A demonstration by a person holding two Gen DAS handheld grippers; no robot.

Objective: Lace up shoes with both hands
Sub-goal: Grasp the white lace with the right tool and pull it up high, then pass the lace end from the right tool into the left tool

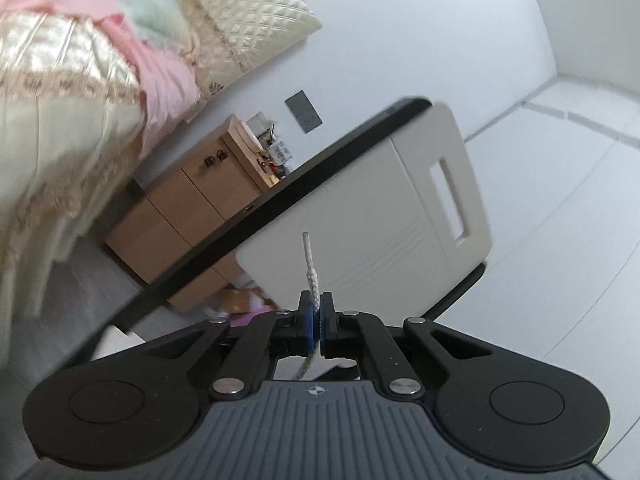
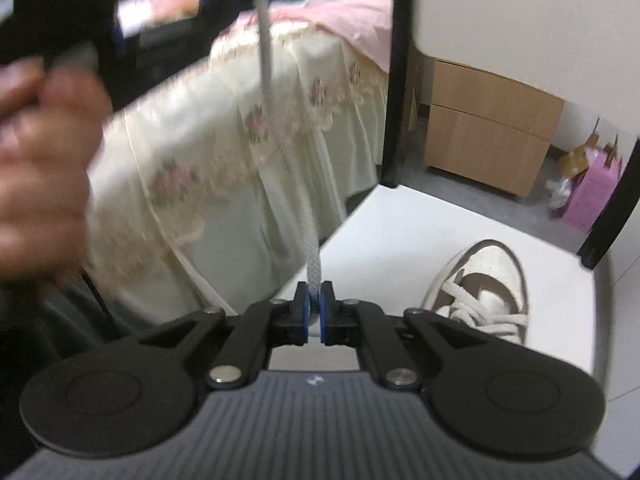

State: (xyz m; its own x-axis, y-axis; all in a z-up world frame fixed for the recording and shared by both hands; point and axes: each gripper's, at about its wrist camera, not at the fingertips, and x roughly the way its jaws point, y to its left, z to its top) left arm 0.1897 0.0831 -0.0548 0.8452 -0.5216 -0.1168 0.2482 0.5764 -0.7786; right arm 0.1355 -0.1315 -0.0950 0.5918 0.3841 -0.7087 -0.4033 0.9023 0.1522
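- Left wrist view: left tool (image 1: 316,312) clamped tight on white braided shoelace (image 1: 311,268), its tip poking up past the blue pads; white tabletop (image 1: 400,216) behind.
- Right wrist view: right tool (image 2: 315,304) narrowly parted, lace running loose between pads. Brown-and-white sneaker (image 2: 486,284) sits on the tabletop, right of it.
- Judgement: keep lace taut, re-grip nearer the eyelets.

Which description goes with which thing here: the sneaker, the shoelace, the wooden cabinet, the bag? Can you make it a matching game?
Things:
1. sneaker
2. shoelace
3. wooden cabinet
4. bag

Descriptions:
A. pink, on the floor
B. pinched in the left gripper
C. light brown, with drawers
D. brown and white, on the white surface

Pairs: 1-D, 2-B, 3-C, 4-A
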